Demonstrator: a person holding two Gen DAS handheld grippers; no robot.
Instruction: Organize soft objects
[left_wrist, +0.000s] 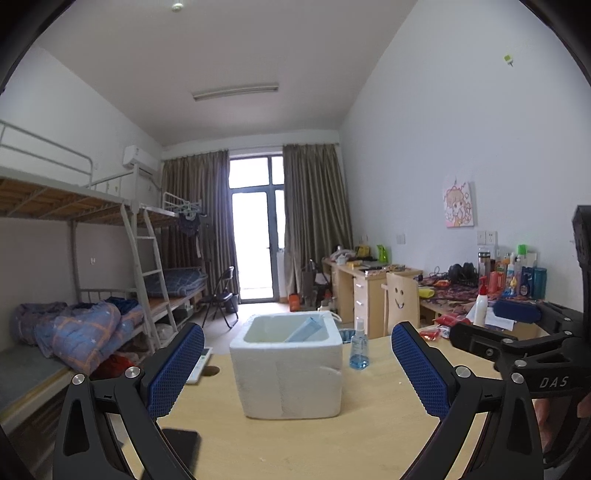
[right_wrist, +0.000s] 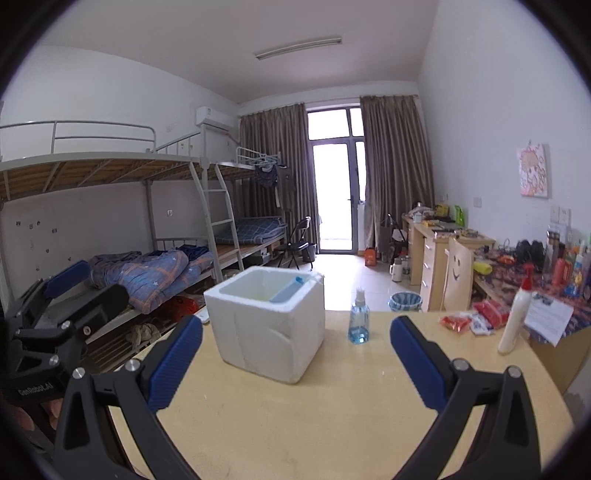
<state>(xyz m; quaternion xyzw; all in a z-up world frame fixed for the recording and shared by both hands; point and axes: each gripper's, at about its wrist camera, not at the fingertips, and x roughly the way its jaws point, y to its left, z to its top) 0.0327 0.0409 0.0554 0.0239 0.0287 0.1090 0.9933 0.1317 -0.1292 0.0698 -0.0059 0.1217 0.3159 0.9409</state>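
Note:
A white foam box (left_wrist: 288, 373) (right_wrist: 266, 332) stands on the light wooden table (left_wrist: 369, 424) (right_wrist: 351, 406). Inside it a light blue face mask (left_wrist: 306, 328) (right_wrist: 288, 291) leans against the right wall. My left gripper (left_wrist: 298, 332) is open, short of the box, with nothing between its blue pads. My right gripper (right_wrist: 297, 325) is also wide open and empty, with the box ahead and slightly left. Each gripper shows in the other's view, the right gripper (left_wrist: 491, 325) at the right edge and the left gripper (right_wrist: 85, 291) at the left edge.
A small bottle of blue liquid (left_wrist: 359, 350) (right_wrist: 358, 325) stands right of the box. A white bottle with a red nozzle (right_wrist: 517, 321), red packets (right_wrist: 472, 319) and papers lie at the table's right. A dark phone (left_wrist: 181, 443) lies near the left edge. Bunk beds stand on the left, cluttered desks on the right.

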